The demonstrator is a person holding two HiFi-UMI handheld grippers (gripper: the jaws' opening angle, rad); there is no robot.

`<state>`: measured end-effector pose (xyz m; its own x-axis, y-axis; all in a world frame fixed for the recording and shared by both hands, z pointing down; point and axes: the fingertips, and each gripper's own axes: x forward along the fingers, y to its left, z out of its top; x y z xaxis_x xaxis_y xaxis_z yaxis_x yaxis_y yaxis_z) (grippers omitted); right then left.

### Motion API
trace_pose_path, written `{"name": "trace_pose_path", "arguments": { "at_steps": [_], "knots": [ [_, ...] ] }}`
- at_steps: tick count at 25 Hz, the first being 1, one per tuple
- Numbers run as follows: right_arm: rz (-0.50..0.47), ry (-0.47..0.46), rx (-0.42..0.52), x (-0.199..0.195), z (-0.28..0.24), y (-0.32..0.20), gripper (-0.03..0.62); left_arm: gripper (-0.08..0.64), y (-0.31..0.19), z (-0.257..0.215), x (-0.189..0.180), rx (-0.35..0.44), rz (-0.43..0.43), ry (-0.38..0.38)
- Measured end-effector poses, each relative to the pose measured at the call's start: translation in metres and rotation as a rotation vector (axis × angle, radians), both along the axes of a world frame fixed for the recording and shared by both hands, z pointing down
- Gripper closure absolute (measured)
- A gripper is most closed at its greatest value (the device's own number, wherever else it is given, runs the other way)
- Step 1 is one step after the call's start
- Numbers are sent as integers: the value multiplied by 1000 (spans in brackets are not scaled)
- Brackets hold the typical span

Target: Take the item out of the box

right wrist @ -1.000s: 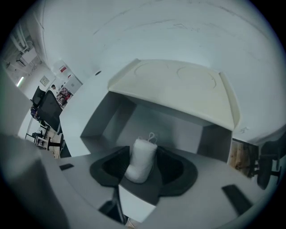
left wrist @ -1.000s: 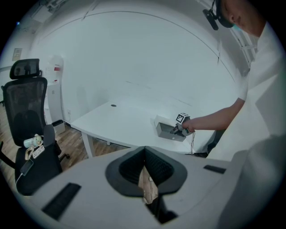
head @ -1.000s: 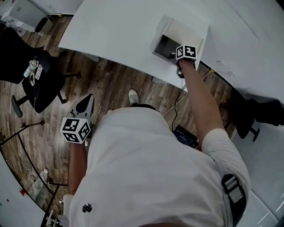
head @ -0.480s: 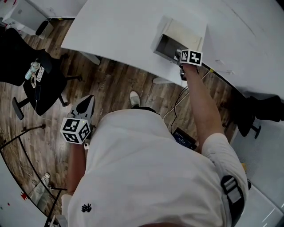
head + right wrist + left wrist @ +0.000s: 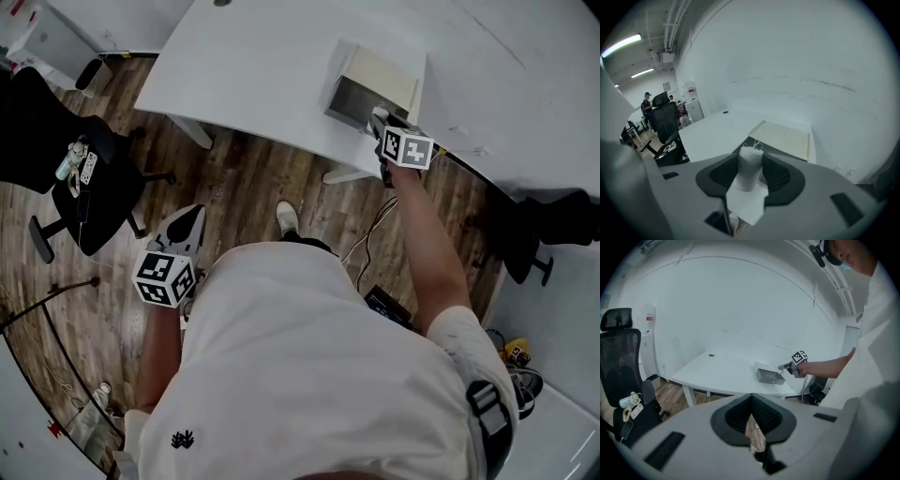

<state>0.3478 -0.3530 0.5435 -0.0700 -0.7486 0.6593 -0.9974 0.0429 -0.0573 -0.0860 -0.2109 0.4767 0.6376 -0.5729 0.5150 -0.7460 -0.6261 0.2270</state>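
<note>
- Since the white item sits between the jaws of the right gripper, the grab looks made; it reads as a soft roll of paper or cloth with a flat tail hanging below, exact kind unclear
- Right jaws are closing on it, pads against both sides of the roll, so the claw is grasping the white item
- Box lies open on the white table, upper middle of the head view, with its pale lid flap folded back behind it
- In the right gripper view the item is at lower centre of the frame, in front of and above the box's dark inside; it is either clear of the rim or right at it, can't tell which
- In the head view the right gripper is at the box's near right corner, by the table edge; the item is too small to make out there
- Left gripper is at the left of the head view over the wood floor, well apart from the box; jaws clenched together, nothing in them
- Judged progress: late, extraction mostly done
- Left to do: carry the item fully away from the box, probably set it on the table, then let go
- Box inside is mostly hidden by the jaws, can't tell if anything else is in it
</note>
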Motion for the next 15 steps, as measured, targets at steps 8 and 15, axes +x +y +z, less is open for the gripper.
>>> {"name": "trace_pose_path", "arguments": {
  "at_steps": [8, 15],
  "knots": [
    [-109, 22, 111, -65, -51, 49, 423, 554, 20, -2, -18, 2, 40, 21],
    [-162, 17, 173, -126, -81, 102, 423, 554, 43, 1, -38, 0, 71, 36]
  ]
}}
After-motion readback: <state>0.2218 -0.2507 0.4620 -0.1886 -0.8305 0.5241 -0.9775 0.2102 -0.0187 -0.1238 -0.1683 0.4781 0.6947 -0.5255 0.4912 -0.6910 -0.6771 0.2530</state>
